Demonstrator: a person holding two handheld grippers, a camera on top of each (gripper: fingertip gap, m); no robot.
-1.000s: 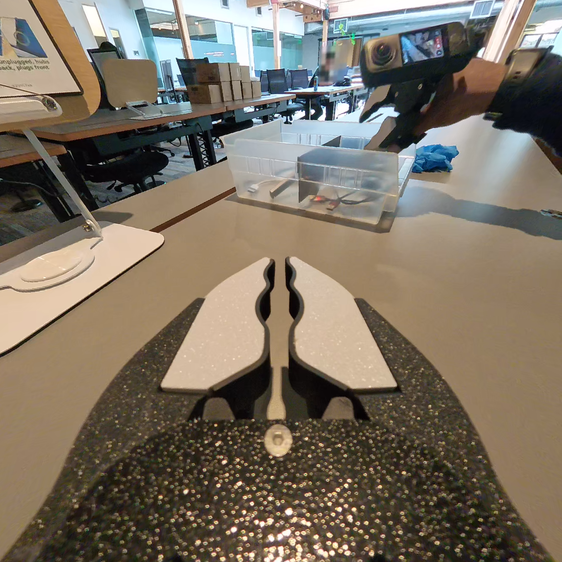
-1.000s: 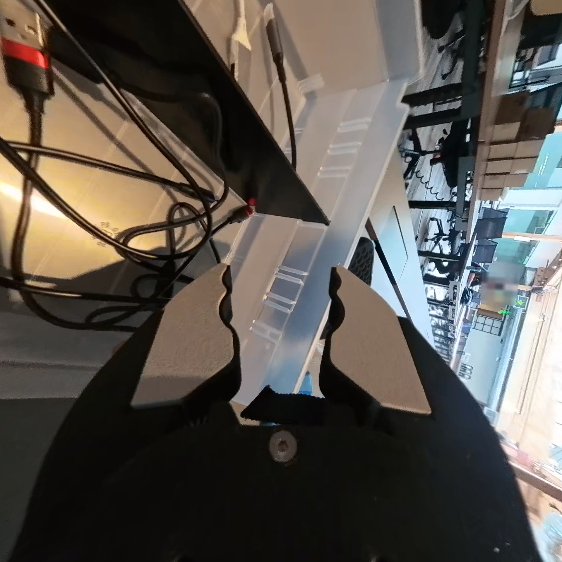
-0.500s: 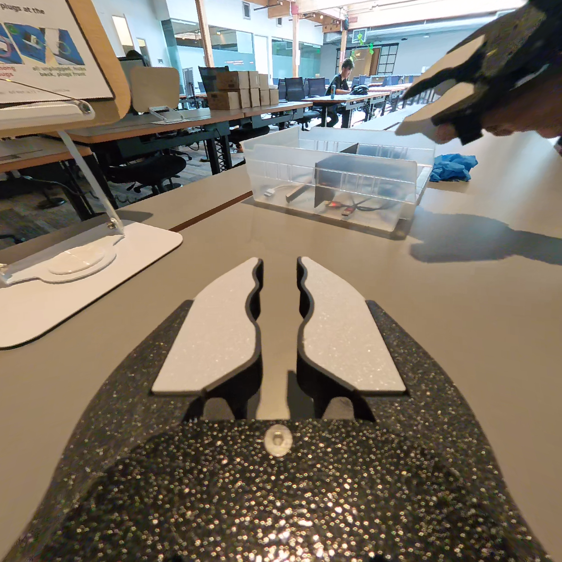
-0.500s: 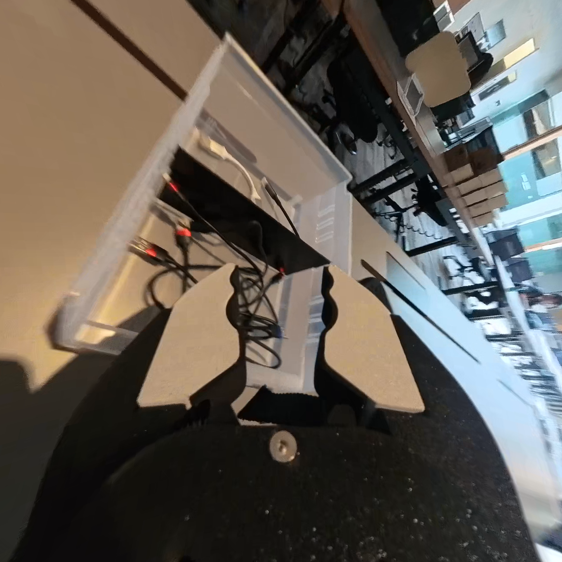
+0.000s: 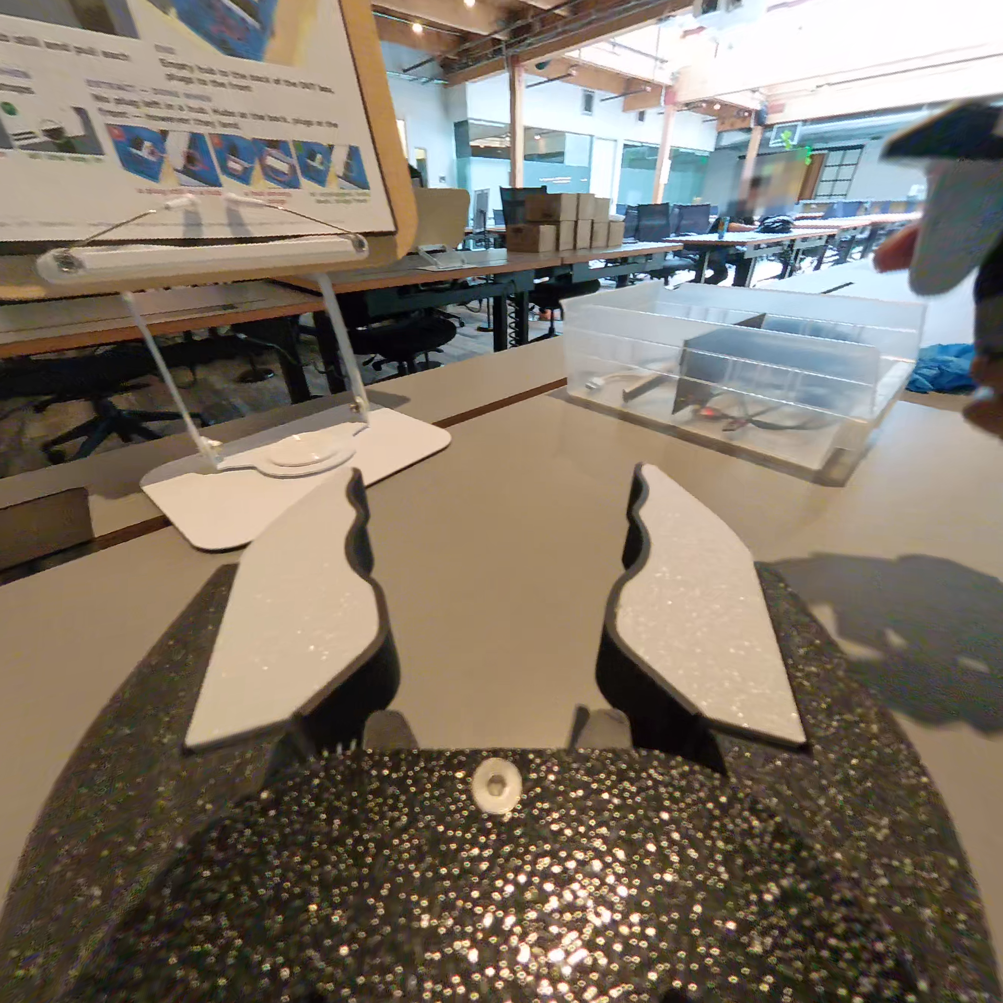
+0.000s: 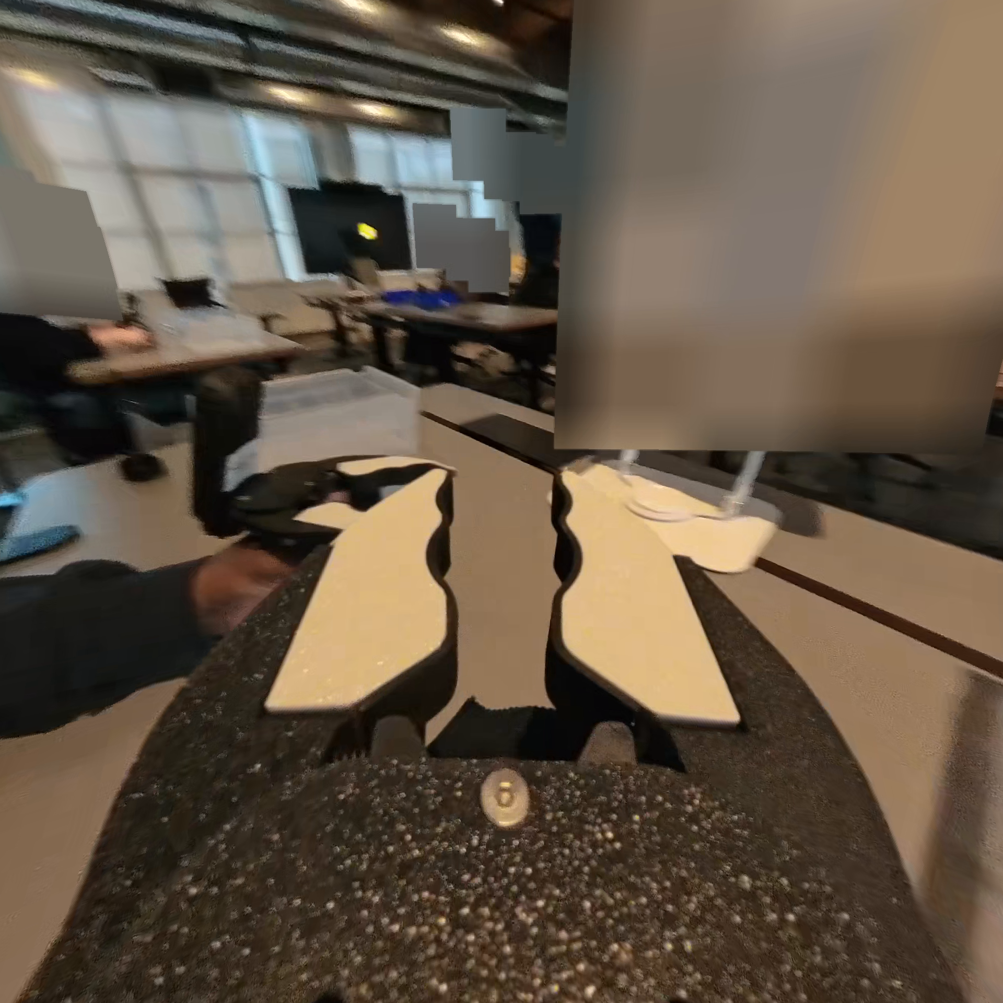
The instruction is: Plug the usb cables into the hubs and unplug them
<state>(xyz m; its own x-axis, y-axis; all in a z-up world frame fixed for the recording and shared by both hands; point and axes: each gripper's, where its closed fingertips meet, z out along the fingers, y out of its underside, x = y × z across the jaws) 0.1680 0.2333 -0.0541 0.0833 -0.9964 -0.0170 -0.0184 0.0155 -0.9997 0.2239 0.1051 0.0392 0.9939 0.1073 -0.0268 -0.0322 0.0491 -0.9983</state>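
Note:
My left gripper (image 5: 496, 477) is wide open and empty, low over the grey table (image 5: 505, 543). A clear plastic bin (image 5: 624, 347) stands ahead to the right, with a black divider (image 5: 776, 353) inside. Black cables with red plugs (image 5: 760, 420) lie in its front part and a white cable (image 5: 613, 380) lies at its left. My right gripper (image 6: 503, 480) is open and empty, above the table, clear of the bin (image 6: 336, 412). It also shows blurred at the top right of the left wrist view (image 5: 917, 211). The right wrist view shows the left gripper (image 6: 374, 486) open in a hand.
A white document stand (image 5: 304, 461) with an instruction sheet (image 5: 190, 108) stands to the left of the bin; it also shows in the right wrist view (image 6: 705, 526). A blue glove (image 5: 944, 369) lies behind the bin. Office desks and chairs fill the background.
My left gripper went from nearly shut to wide open, on nothing. My right gripper swung up and away from over the bin, now faces across the table, and its jaws narrowed with nothing between them.

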